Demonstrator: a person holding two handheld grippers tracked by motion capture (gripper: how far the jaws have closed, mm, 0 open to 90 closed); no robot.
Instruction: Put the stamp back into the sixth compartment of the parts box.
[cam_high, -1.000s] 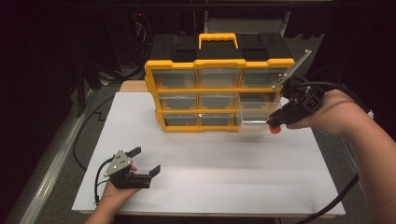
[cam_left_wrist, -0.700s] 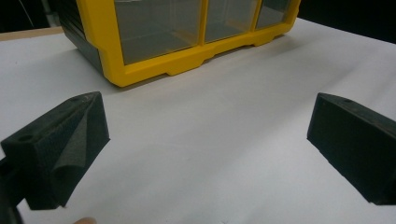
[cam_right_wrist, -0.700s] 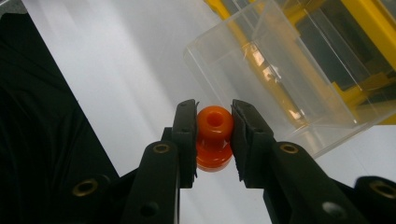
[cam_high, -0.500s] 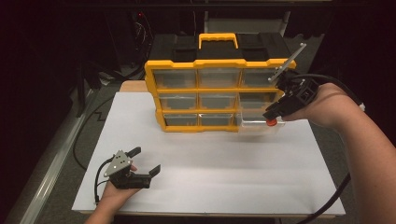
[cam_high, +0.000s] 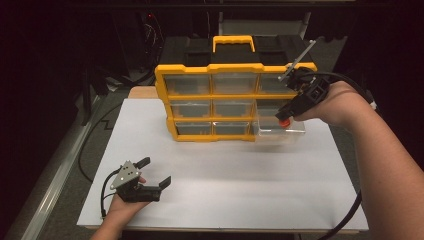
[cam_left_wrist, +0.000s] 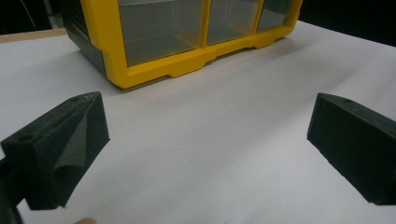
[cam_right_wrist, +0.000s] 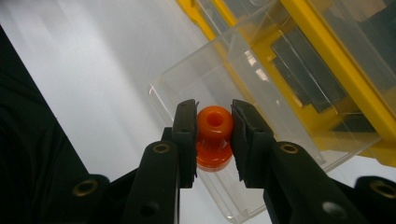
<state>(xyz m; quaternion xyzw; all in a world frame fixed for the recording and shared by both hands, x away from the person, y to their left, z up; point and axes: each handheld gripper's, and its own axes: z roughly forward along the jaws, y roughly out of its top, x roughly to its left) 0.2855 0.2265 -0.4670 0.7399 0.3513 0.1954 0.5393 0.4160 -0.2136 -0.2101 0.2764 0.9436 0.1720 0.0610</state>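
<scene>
Two grippers in play. Lower left of the high view: left gripper (cam_high: 154, 173) rests low over the white table sheet (cam_high: 225, 190), jaws spread wide, nothing between them. Left gripper view confirms it: both black pads far apart, bare sheet in the gap, yellow organizer (cam_left_wrist: 154, 70) corner at upper left of that frame.

Right of centre in the high view: right gripper (cam_high: 285, 119) sits over the pulled-out clear drawer (cam_high: 280, 134) at the bottom right slot of the organizer (cam_high: 235, 100). Jaws narrowed to a small gap, clamped on an orange knob-shaped piece (cam_high: 284, 121).

Right gripper view: pads press both sides of the orange piece (cam_right_wrist: 215, 135) at frame centre, its hole facing the camera. Clear drawer (cam_right_wrist: 261, 107) lies right behind it, open top toward the gripper. Can't tell whether the piece touches the drawer.

Farther back, top centre: organizer handle (cam_high: 233, 42), dark background beyond.
</scene>
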